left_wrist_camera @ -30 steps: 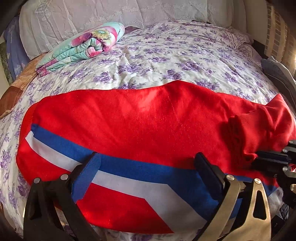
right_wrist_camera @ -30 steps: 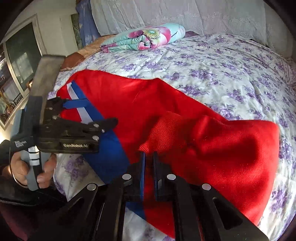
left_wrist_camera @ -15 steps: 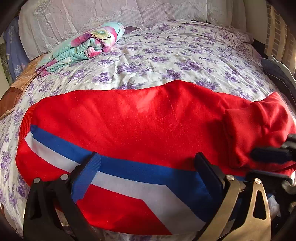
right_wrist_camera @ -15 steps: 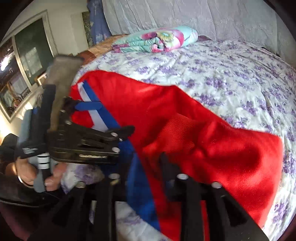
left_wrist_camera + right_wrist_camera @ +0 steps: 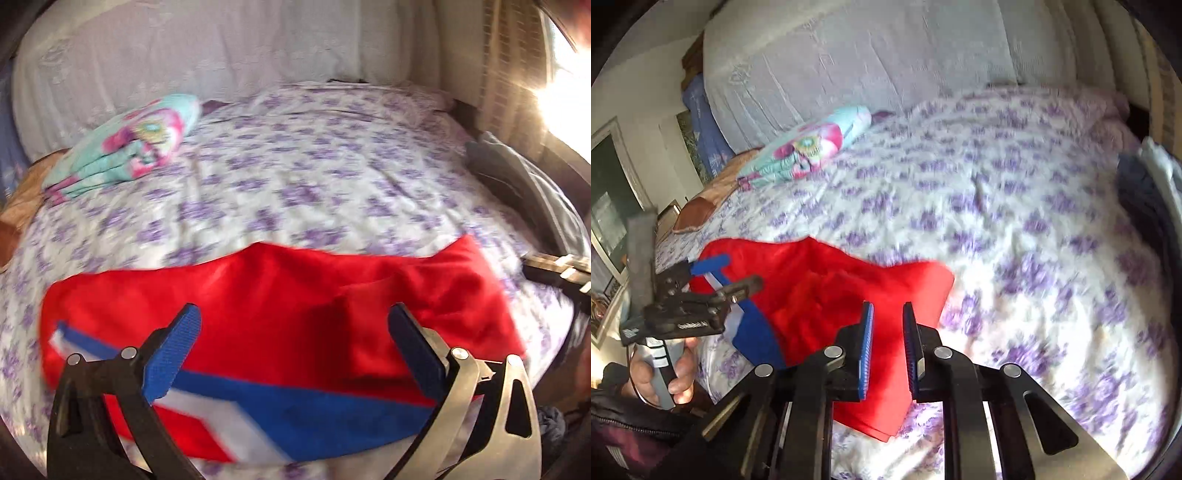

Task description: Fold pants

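Note:
The red pants [image 5: 280, 295] with a blue and white stripe lie across the near edge of the bed, their right end folded back over the rest. They also show in the right wrist view [image 5: 827, 295]. My left gripper [image 5: 291, 339] is open and empty, held above the pants' middle. My right gripper [image 5: 888, 332] is partly open and empty above the pants' right end. The left gripper [image 5: 705, 284] shows at the left of the right wrist view, and the right gripper's body [image 5: 557, 266] at the right edge of the left wrist view.
The bed has a purple-flowered sheet [image 5: 332, 177]. A folded floral blanket [image 5: 129, 147] lies at the back left, with white pillows [image 5: 221, 48] behind. A dark garment pile [image 5: 524, 184] lies at the bed's right edge. A window [image 5: 609, 199] is on the left wall.
My right gripper opened and let go of the pants' end, which now lies folded over. Both grippers have pulled back and up from the pants.

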`<state>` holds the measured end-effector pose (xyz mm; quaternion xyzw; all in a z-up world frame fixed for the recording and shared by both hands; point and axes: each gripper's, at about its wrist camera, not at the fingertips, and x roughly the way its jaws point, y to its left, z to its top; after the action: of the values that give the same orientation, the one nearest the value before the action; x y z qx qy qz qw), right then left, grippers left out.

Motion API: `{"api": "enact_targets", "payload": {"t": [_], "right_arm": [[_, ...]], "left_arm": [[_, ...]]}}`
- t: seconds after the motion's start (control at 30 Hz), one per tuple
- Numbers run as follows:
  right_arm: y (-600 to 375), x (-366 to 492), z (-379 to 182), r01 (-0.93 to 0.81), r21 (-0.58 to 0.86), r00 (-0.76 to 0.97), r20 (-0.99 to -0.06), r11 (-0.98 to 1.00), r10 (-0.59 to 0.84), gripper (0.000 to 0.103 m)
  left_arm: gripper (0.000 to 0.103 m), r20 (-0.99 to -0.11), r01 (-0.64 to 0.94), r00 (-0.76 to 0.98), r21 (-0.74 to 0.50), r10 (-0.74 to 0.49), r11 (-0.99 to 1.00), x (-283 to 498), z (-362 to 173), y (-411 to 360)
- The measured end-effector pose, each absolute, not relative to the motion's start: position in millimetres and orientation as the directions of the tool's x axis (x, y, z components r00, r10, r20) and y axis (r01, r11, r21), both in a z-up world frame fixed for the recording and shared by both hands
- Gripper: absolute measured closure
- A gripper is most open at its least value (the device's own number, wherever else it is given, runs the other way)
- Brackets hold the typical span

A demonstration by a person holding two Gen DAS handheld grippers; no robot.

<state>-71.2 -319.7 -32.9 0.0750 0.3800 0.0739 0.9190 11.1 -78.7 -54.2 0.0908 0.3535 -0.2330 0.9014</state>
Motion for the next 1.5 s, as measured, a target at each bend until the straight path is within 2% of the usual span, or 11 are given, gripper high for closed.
{"api": "enact_targets", "payload": {"t": [0.1,0.43,0.57,0.7,0.83,0.87,0.9,0.93,1.0,1.37,1.5], "right_arm": [[-308.4,-47.5,-84.8,-0.050,0.144,0.571,-0.807,0.988,0.147,0.087],[-314.7,-38.4,-32.4,-0.021,0.104,0.682,-0.726,0.994,0.090,0.081],[-322.3,-0.3,-90.7,0.055,0.059,0.575,-0.818,0.997,0.017,0.061],[-343.1,-30.1,-67.3,0.088,0.140,0.680,-0.732,0.986,0.043,0.003],[-358.6,-19.1,-76.3,0.055,0.235,0.642,-0.753,0.970,0.146,0.004],[-359.0,-10.9,-85.4,0.036,0.268,0.617,-0.764,0.963,0.190,0.017],[-354.3,-0.4,-92.6,0.003,0.276,0.589,-0.777,0.961,0.222,0.058],[-344.3,3.2,-95.7,-0.022,0.243,0.572,-0.793,0.970,0.211,0.076],[-329.7,7.5,-84.8,-0.068,0.205,0.586,-0.784,0.976,0.205,0.093],[-367.8,43.6,-6.5,-0.068,0.105,0.668,-0.734,0.992,0.124,0.093],[-415.3,77.3,-81.0,0.099,0.103,0.516,-0.856,0.990,0.037,0.064]], "left_arm": [[0.004,-0.728,0.529,0.599,0.048,-0.333,0.847,22.7,-79.0,-120.8],[0.004,-0.784,0.499,0.546,0.021,-0.295,0.867,42.7,-116.0,-131.2],[0.004,-0.777,0.490,0.556,0.019,-0.296,0.871,41.9,-115.1,-126.2],[0.004,-0.763,0.479,0.574,0.016,-0.299,0.878,39.5,-108.9,-117.3],[0.004,-0.728,0.460,0.628,0.065,-0.273,0.885,26.3,-98.6,-109.4],[0.004,-0.726,0.454,0.638,0.084,-0.258,0.887,26.2,-100.4,-109.0],[0.004,-0.733,0.458,0.627,0.075,-0.262,0.886,28.6,-103.7,-108.9],[0.004,-0.742,0.458,0.615,0.060,-0.267,0.887,31.6,-106.3,-108.4],[0.004,-0.753,0.452,0.596,0.029,-0.278,0.892,37.2,-108.2,-107.4],[0.004,-0.707,0.394,0.660,0.038,-0.254,0.918,74.8,-93.5,-179.3],[0.004,-0.769,0.404,0.585,0.002,-0.256,0.915,91.8,-104.6,-188.6]]}}
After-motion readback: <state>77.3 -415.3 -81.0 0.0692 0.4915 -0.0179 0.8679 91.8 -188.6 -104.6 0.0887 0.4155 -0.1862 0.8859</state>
